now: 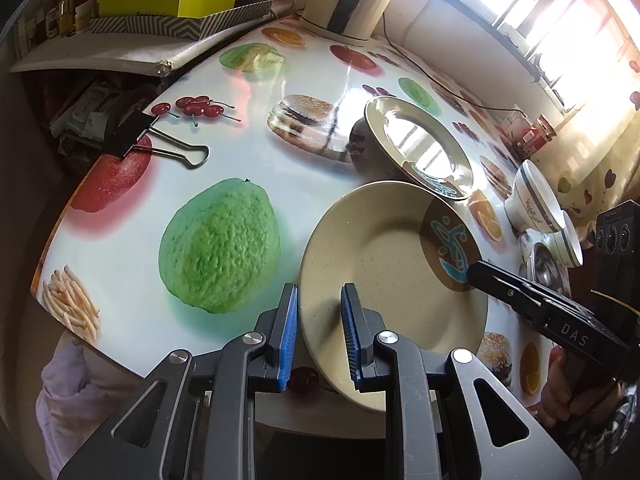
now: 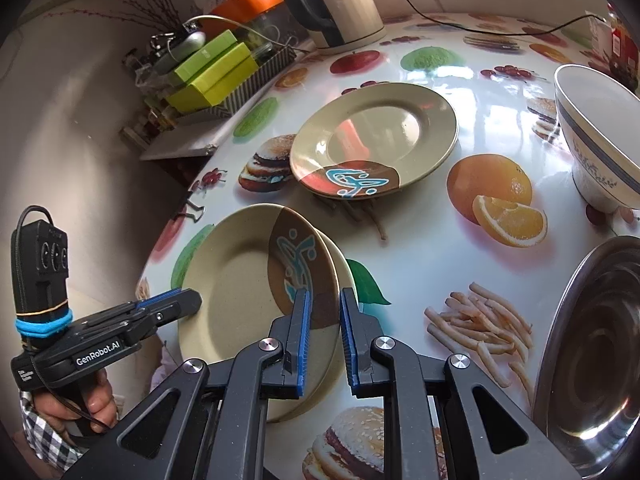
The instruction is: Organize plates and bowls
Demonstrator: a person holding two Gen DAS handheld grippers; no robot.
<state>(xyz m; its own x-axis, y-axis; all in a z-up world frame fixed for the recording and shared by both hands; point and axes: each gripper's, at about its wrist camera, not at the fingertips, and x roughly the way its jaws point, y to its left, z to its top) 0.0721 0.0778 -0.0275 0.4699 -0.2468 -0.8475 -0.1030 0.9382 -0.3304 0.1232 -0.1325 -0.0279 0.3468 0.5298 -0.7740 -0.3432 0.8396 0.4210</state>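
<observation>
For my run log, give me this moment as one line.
held: beige plate with brown patch | left gripper: near rim | right gripper: patterned rim | waiting: matching plate on fruit-print table

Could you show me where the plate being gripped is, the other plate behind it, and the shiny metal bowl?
gripped plate (image 2: 236,280): right wrist view, on its bare cream middle.
other plate (image 2: 380,124): right wrist view, on its glossy centre.
metal bowl (image 2: 600,336): right wrist view, on its inner wall.
</observation>
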